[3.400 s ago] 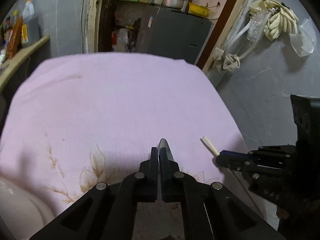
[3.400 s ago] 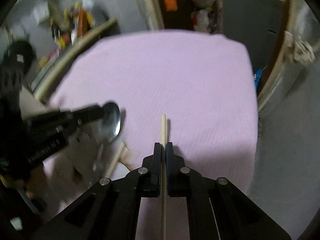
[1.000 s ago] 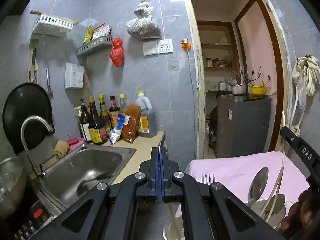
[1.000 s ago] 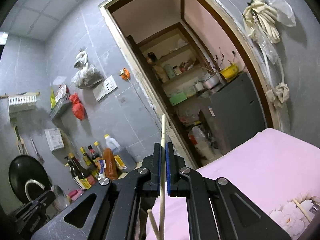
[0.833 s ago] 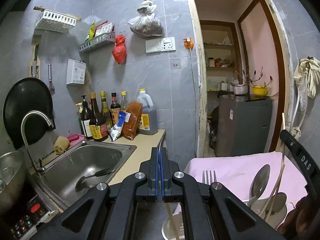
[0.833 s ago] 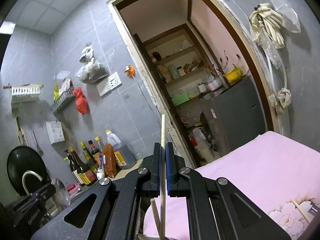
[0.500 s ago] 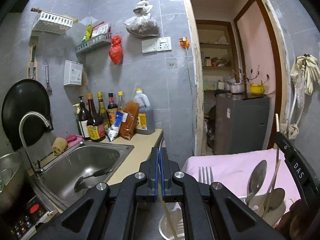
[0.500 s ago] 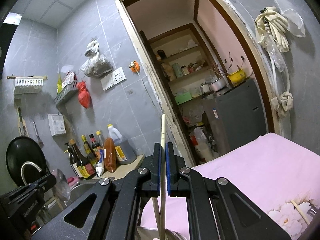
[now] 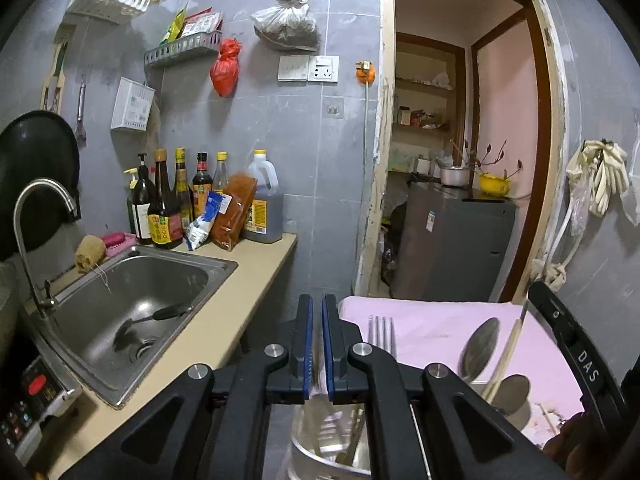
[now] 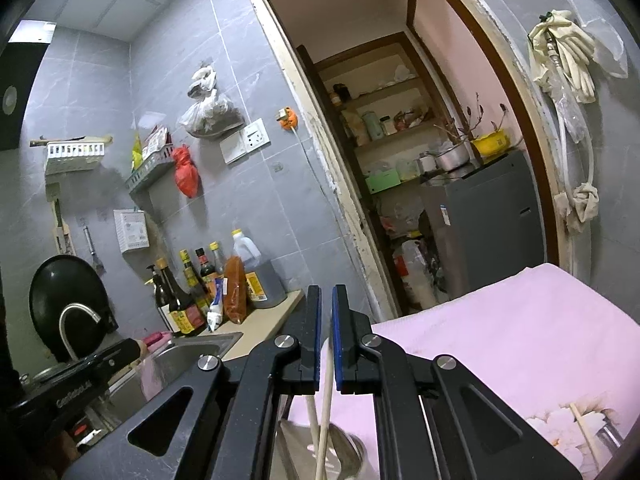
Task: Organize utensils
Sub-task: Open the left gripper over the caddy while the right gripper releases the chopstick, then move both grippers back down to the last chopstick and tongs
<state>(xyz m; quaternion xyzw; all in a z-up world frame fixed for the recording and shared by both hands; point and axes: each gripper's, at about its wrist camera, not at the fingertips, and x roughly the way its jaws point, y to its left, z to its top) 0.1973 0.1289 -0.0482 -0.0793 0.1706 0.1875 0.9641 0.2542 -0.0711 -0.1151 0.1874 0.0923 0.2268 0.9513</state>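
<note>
Two chopsticks [image 10: 322,420] stand in the metal cup [image 10: 348,456] just below the right gripper [image 10: 326,336], whose narrow jaws hold nothing. Left gripper [image 9: 314,344] is narrow and empty too, above the cup's fork [image 9: 382,336] and spoons [image 9: 480,344]. One chopstick [image 10: 582,426] waits on the pink cloth [image 10: 500,344].

Left gripper [image 9: 316,312], its jaws nearly closed, above a metal cup [image 9: 312,456] holding a fork [image 9: 382,332], spoons [image 9: 480,346] and a chopstick [image 9: 508,350]; sink [image 9: 132,300] at left.
</note>
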